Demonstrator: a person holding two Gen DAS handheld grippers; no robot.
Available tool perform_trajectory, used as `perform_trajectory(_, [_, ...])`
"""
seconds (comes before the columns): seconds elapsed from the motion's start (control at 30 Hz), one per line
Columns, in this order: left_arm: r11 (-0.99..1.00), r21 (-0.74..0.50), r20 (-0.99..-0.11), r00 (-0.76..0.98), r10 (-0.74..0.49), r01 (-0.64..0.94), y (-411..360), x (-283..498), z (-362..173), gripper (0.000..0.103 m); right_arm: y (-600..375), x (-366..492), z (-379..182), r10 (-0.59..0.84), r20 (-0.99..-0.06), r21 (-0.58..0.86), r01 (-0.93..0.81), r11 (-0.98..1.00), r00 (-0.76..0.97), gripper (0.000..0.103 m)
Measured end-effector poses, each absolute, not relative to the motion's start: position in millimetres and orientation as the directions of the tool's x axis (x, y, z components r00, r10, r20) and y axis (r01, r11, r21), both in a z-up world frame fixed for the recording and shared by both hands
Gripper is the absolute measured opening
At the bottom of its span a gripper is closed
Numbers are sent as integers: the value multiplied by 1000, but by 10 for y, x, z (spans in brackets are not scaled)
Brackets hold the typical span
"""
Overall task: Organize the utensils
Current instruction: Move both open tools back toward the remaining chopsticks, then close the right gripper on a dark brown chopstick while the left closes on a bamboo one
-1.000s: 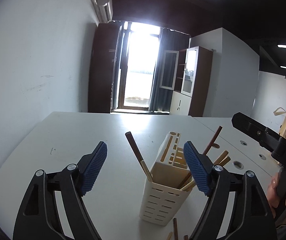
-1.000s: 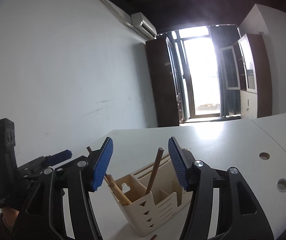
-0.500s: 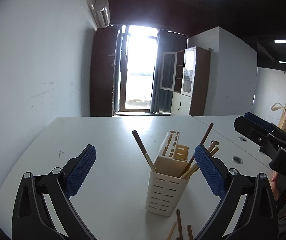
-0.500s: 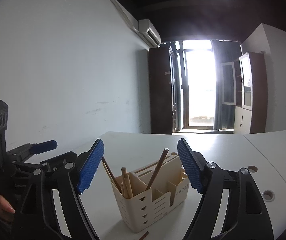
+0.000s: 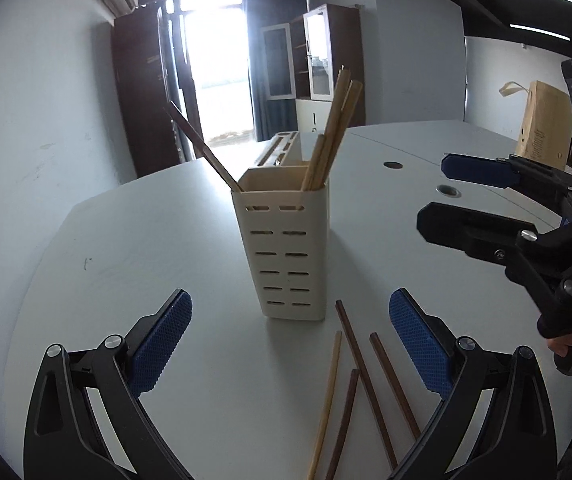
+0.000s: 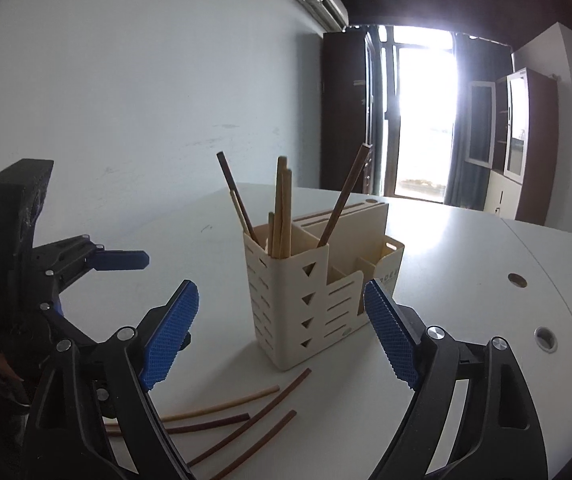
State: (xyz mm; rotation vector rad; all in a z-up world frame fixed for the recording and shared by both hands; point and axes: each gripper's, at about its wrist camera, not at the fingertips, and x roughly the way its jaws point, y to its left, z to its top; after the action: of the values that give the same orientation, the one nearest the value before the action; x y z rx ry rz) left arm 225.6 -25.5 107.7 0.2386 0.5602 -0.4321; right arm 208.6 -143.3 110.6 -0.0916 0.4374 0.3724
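A cream slotted utensil holder stands on the white table, with several light and dark chopsticks upright in its end compartment. Several loose chopsticks lie on the table just in front of it. My left gripper is open, low over the table, with the holder's base and the loose sticks ahead between its fingers. My right gripper faces the holder's corner; its jaws are opening and nothing is pressed between the pads. Each gripper shows in the other's view.
The table has round cable holes on its right part. A brown paper bag stands at the far right. A hand holds the right gripper's handle. A white wall runs along the table's left side.
Both grippers have sunk and tipped down toward the table, bringing the loose chopsticks into view. Both pairs of jaws have spread wider. The holder has not moved.
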Motion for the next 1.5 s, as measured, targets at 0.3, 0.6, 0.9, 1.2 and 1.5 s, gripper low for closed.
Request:
perform_trajectory(0.3, [882, 89, -644, 703, -304, 463, -257, 2478, 523, 97, -1441, 2344, 565, 275, -568, -20, -347, 938, 776, 85])
perform_trajectory(0.6, [860, 172, -725, 653, -219, 480, -435, 2602, 92, 97, -1516, 2672, 121, 245, -719, 30, -323, 946, 651, 60])
perform_trajectory(0.9, [868, 110, -782, 581, -225, 484, -394, 2711, -76, 97, -1448, 2757, -237, 215, -824, 23, -348, 937, 524, 57])
perform_trajectory(1.2, [877, 70, -814, 535, -225, 476, -297, 2781, -160, 98, -1362, 2645, -195, 205, -842, -25, -416, 909, 499, 47])
perform_trajectory(1.5, [857, 78, -814, 529, -240, 509, -284, 2723, -117, 85, -1211, 2529, -140, 257, -829, -30, -498, 867, 497, 10])
